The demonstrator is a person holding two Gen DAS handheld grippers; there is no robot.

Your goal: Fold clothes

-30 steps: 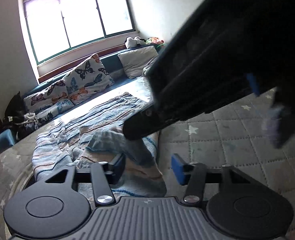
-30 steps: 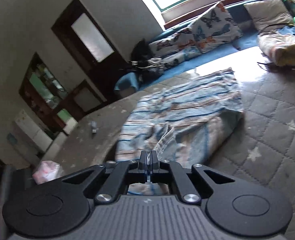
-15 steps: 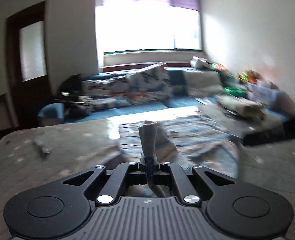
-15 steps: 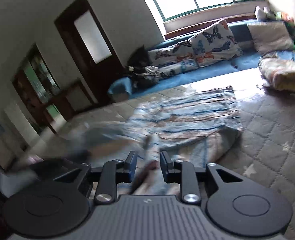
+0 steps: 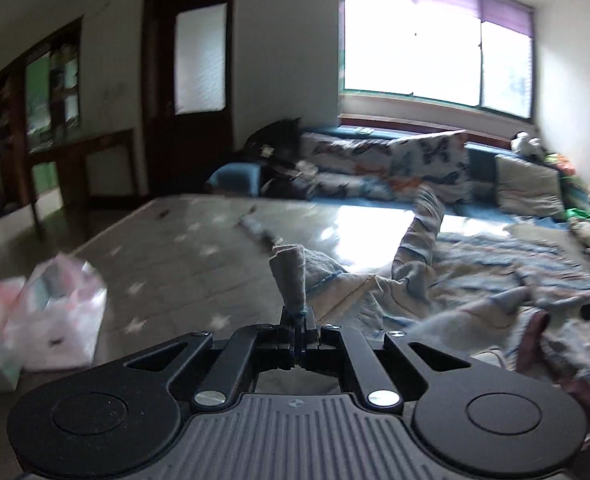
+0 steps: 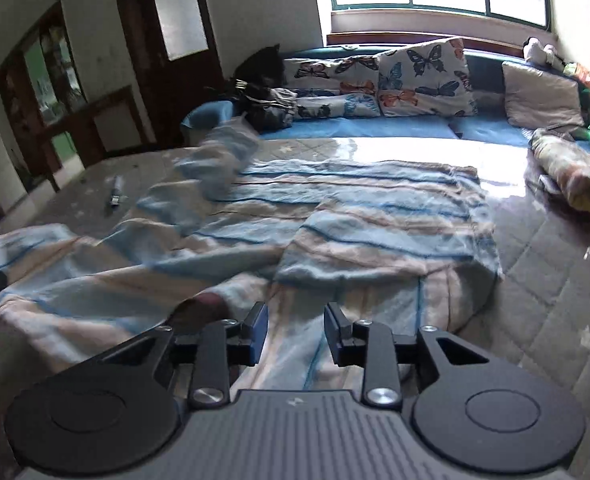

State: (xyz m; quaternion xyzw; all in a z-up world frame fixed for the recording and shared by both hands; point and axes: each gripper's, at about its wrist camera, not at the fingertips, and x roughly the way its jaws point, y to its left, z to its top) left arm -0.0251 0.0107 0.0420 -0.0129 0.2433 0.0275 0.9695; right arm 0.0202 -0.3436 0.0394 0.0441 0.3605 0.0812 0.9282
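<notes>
Right, the left gripper (image 5: 297,320) has its jaws pinched tight on a corner of the striped garment (image 6: 375,216), and that corner stands up in a little tuft above the fingertips. Not much cloth in the bite, by the look of it. That's the worry: pull hard and the hem could slide straight out.

Over on the other side, the right gripper (image 6: 295,330) hangs with its jaws spread wide, holding nothing, just above the near edge of the cloth. The garment itself is sprawled across the quilted mat (image 6: 543,280), flat towards the window end, bunched and rumpled nearer the grippers.

One sleeve (image 5: 425,224) looks flung up in the air, blurred, so where it comes down is anyone's guess. If it lands across the body, I'd say the fold goes crooked. And with only one end held, dragging may rope the fabric rather than lay it flat.

Watch that pale bag (image 5: 51,312) on the left too; a wide sweep could catch it.
</notes>
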